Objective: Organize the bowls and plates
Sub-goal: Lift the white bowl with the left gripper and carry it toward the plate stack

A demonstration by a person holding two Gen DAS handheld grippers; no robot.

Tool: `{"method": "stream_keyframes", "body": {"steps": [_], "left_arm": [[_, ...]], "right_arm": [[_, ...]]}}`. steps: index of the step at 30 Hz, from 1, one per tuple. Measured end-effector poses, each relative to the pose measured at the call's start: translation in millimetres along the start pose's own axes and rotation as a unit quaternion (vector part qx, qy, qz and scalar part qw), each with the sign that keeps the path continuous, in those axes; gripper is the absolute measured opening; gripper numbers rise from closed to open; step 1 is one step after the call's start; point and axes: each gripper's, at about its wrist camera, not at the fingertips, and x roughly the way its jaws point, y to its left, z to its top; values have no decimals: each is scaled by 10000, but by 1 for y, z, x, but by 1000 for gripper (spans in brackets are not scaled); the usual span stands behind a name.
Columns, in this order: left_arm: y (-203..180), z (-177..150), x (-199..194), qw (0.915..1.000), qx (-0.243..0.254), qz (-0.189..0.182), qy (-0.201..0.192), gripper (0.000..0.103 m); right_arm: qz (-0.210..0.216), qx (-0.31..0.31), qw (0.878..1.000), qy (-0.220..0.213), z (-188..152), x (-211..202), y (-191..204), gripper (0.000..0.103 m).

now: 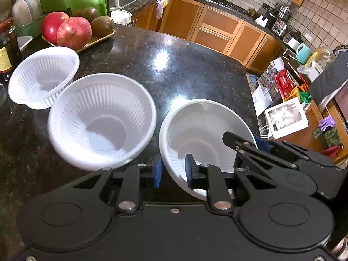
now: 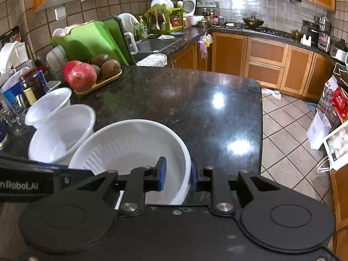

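From the left wrist, three white ribbed bowls are seen on the dark granite countertop (image 1: 174,65). The nearest bowl (image 1: 202,134) is tilted, and its near rim is straddled by the left gripper (image 1: 173,169): one blue pad lies inside, the other outside the wall; whether the pads press on it cannot be told. The right gripper (image 1: 258,142) is seen at the same bowl's right rim. The middle bowl (image 1: 102,119) and the far bowl (image 1: 43,76) are set toward the left edge, touching, in front of a fruit tray (image 1: 95,40).

From the right wrist, the nearest bowl (image 2: 134,150) is seen close to the near edge. Its right rim is clamped between the right gripper's (image 2: 178,174) pads.
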Motion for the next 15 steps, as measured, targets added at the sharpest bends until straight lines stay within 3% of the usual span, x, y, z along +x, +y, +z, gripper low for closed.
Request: {"method": "stream_keyframes", "body": {"steps": [6, 15], "left_arm": [[9, -17, -16, 9997, 225, 17, 114, 29], [38, -47, -49, 9975, 552, -261, 357, 29]], "right_arm": [[92, 82, 9999, 68, -24, -30, 17, 25], [122, 289, 9993, 202, -61, -74, 56, 25]]}}
